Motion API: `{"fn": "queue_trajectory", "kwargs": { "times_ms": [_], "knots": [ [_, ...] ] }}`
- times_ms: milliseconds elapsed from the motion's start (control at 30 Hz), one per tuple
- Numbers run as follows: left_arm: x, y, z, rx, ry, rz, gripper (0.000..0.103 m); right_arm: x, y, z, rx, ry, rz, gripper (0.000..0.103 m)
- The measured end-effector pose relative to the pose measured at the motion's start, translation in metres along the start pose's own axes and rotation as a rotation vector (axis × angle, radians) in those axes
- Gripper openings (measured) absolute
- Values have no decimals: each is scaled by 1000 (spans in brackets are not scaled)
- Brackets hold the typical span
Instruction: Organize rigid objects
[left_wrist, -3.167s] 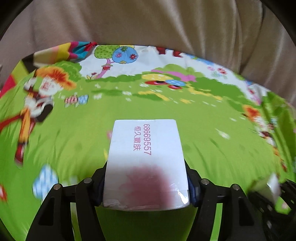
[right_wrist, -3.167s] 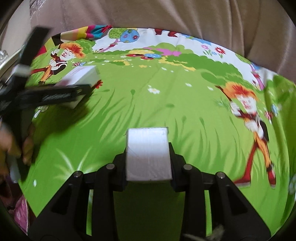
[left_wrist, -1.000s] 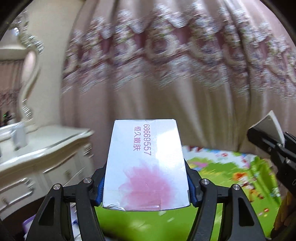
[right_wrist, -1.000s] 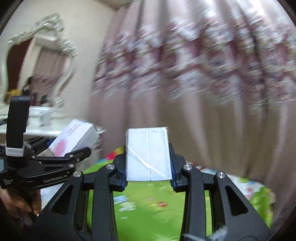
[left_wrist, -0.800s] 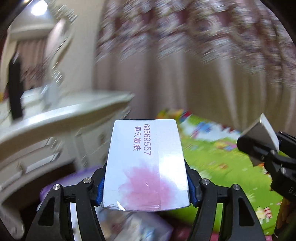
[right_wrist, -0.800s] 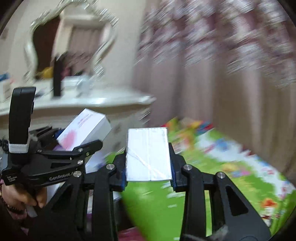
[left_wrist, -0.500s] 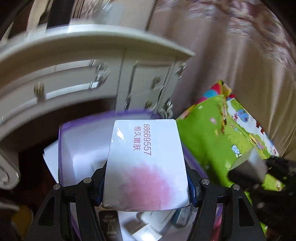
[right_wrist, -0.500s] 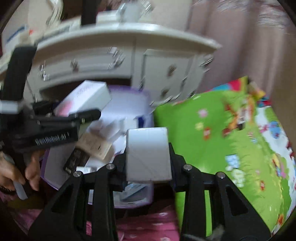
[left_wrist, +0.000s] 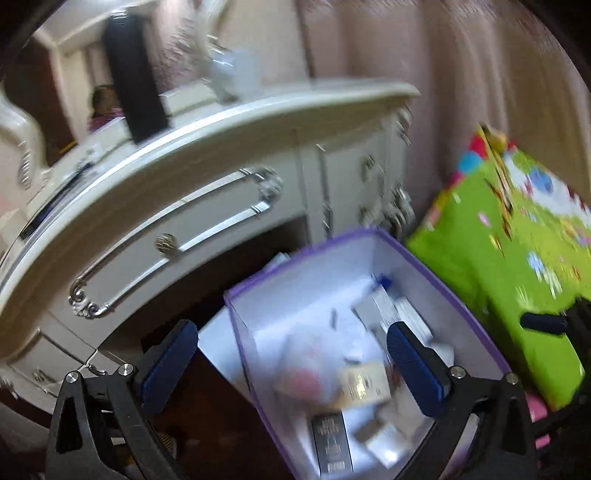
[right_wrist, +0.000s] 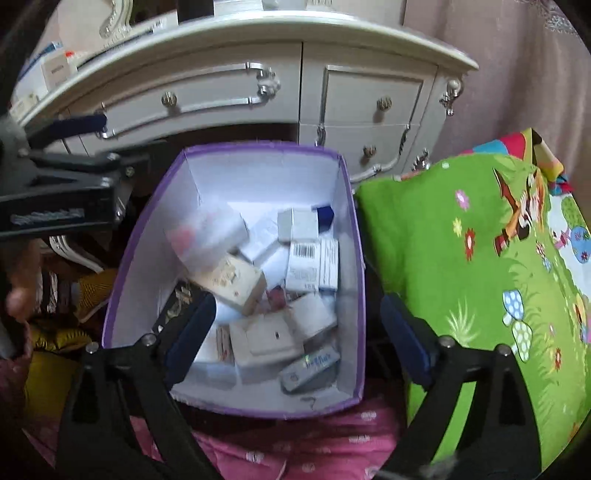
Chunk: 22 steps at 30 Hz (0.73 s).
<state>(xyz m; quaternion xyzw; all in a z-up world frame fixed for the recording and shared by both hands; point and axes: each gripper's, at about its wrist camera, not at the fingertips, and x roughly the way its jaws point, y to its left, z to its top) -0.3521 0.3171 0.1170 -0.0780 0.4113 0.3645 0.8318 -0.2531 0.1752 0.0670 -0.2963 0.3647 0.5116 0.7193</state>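
Small boxes (right_wrist: 312, 258), heaped in purple bin (right_wrist: 347, 192)

Both boxes released; left gripper (left_wrist: 291, 356), right gripper (right_wrist: 297, 332) opening (over purple bin (right_wrist: 349, 206)).

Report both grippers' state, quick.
Left gripper: jaws opening, nothing between them, above the purple box.
Right gripper: jaws opening, nothing between them, above the same box.

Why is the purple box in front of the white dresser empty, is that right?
Not empty. The right wrist view shows the purple box in front of the white dresser filled with small boxes, piled together.
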Motion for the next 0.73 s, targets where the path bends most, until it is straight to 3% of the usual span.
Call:
{"fn": "queue_trajectory", "kwargs": {
  "times_ms": [133, 267, 367, 633, 733],
  "knots": [
    [-3, -11, -10, 51, -41, 25, 103, 2, 7, -2, 3, 36, 13, 92],
    [10, -12, -16, 37, -6, -142, 103, 7, 12, -8, 0, 55, 11, 92],
    [15, -12, -18, 9, 3, -173, 103, 8, 12, -10, 0, 58, 11, 92],
    [17, -9, -24, -27, -10, -144, 103, 10, 9, -13, 28, 69, 13, 92],
    [18, -6, -28, -51, -33, -89, 103, 12, 11, -14, 20, 76, -1, 92]
  ]
}}
